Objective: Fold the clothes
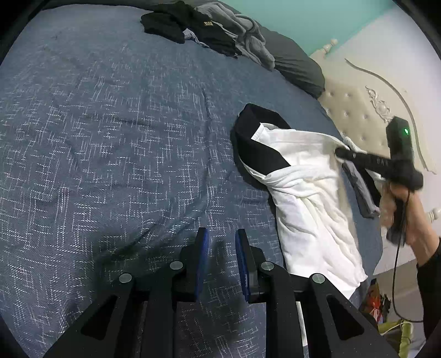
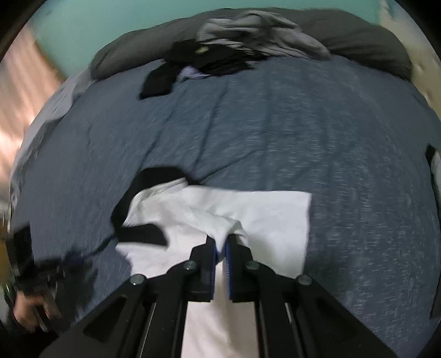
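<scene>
- Fabric of the white shirt (image 2: 248,214) sits pinched between the blue pads of the right tool (image 2: 220,247), whose jaws are nearly together around a raised fold.
- The left tool (image 1: 222,247) hangs over bare bedspread, its jaws apart with nothing between them.
- The shirt, white with black sleeves and a black collar, lies crumpled on the bed (image 1: 110,137) to the right of the left tool; its lower hem reaches just beside that tool's right arm.
- In the left wrist view the right tool (image 1: 341,152) shows as a dark bar with its tip at the shirt's upper edge, held by the person's right hand (image 1: 402,209); a green light glows on its body and a black cable hangs below the hand.
- A grey piece of cloth (image 1: 361,192) lies under the shirt's right edge, near the bed's side.
- In the right wrist view, blurred, the left hand (image 2: 30,311) and its tool appear at the lower left, well apart from the shirt's black sleeve.
- A heap of unfolded clothes (image 1: 209,33), black and grey, rests at the far end of the bed against a dark grey pillow (image 1: 297,66).
- A cream tufted headboard (image 1: 358,110) stands beyond the shirt, with a teal wall (image 1: 303,22) behind.
- Open blue bedspread lies between the shirt and the heap.
</scene>
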Motion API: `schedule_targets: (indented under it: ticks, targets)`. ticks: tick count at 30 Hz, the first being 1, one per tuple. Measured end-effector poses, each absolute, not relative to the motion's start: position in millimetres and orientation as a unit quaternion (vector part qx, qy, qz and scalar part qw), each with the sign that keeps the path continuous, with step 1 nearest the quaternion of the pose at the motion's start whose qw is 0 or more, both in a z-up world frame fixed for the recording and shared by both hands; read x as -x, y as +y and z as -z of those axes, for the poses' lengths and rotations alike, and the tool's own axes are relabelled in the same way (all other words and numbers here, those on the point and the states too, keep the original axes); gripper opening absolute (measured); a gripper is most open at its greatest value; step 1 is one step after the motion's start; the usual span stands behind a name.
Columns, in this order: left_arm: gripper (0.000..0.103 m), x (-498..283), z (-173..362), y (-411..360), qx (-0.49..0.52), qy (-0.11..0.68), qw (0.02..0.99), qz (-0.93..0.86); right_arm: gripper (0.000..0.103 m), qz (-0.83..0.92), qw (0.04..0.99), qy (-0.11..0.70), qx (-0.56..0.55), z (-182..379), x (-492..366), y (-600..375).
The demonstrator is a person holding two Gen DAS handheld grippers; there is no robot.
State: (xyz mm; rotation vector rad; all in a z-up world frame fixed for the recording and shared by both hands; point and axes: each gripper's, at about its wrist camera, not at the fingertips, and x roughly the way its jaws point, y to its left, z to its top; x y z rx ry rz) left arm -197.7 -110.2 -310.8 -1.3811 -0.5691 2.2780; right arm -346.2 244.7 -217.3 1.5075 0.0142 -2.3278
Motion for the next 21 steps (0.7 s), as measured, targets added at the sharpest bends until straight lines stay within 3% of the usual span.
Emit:
schedule_targets:
  ticks: [13, 21]
  targets:
    - [0.022, 201, 316, -109, 0.502, -0.201, 0.207, -0.815, 0.005, 0.789, 0.126, -0.139, -0.585, 271, 384, 293]
    - [0.022, 201, 317, -108, 0.503, -0.199, 0.208, -0.815, 0.01, 0.791, 0.157, -0.161, -0.569, 265, 382, 306]
